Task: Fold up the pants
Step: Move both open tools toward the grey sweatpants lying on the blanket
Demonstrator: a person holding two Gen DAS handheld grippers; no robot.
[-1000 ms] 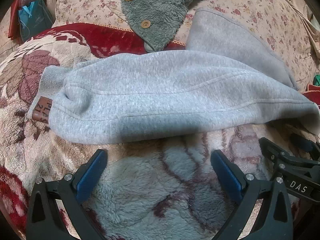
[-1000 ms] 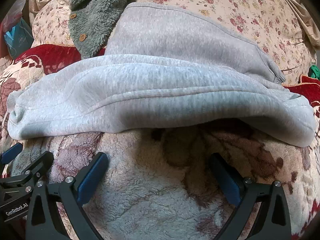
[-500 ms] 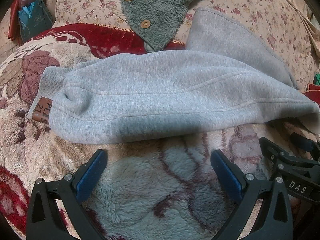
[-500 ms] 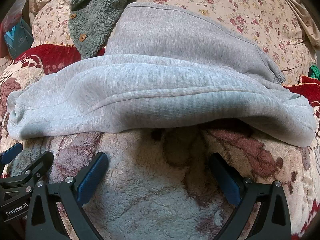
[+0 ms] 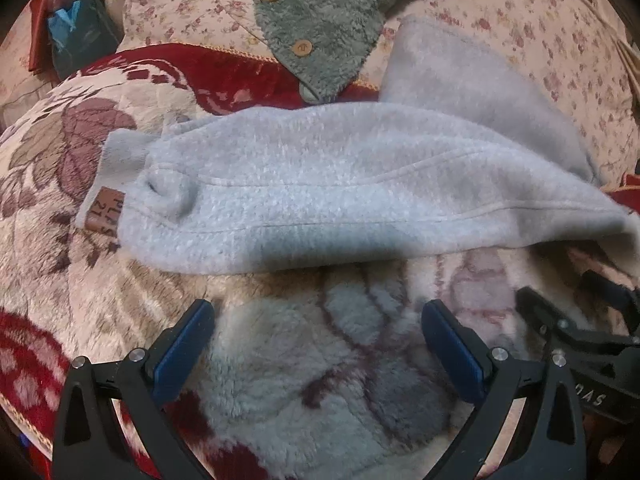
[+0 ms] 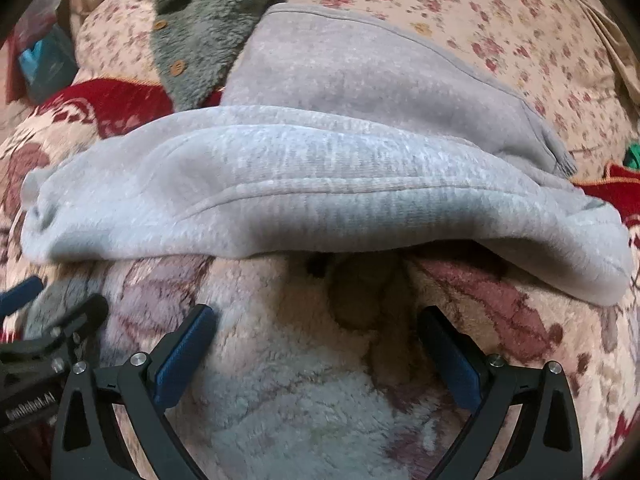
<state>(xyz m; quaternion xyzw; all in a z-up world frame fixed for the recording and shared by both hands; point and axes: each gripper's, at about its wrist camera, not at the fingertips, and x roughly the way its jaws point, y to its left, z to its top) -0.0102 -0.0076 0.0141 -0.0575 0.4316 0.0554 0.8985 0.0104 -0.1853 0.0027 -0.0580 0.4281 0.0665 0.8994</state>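
Light grey fleece pants (image 5: 320,184) lie across a plush floral blanket (image 5: 320,352), one leg folded over toward me, the other leg (image 5: 472,80) stretching back. A brown leather patch (image 5: 103,214) marks the waistband at the left end. My left gripper (image 5: 318,312) hovers open just short of the near fold edge, holding nothing. In the right wrist view the same pants (image 6: 320,184) fill the middle, and my right gripper (image 6: 316,318) is open before their near edge, empty. Each gripper shows at the other view's side: the right gripper's body (image 5: 580,336) and the left gripper's body (image 6: 48,340).
A grey-green fuzzy garment with wooden buttons (image 5: 320,20) lies behind the pants on a floral quilt (image 5: 540,32). A blue bag (image 5: 76,40) sits at the far left. A red patterned blanket band (image 5: 224,76) runs behind the waistband.
Both grippers stay open and nearly still. The views shift only slightly; the pants lie as before.
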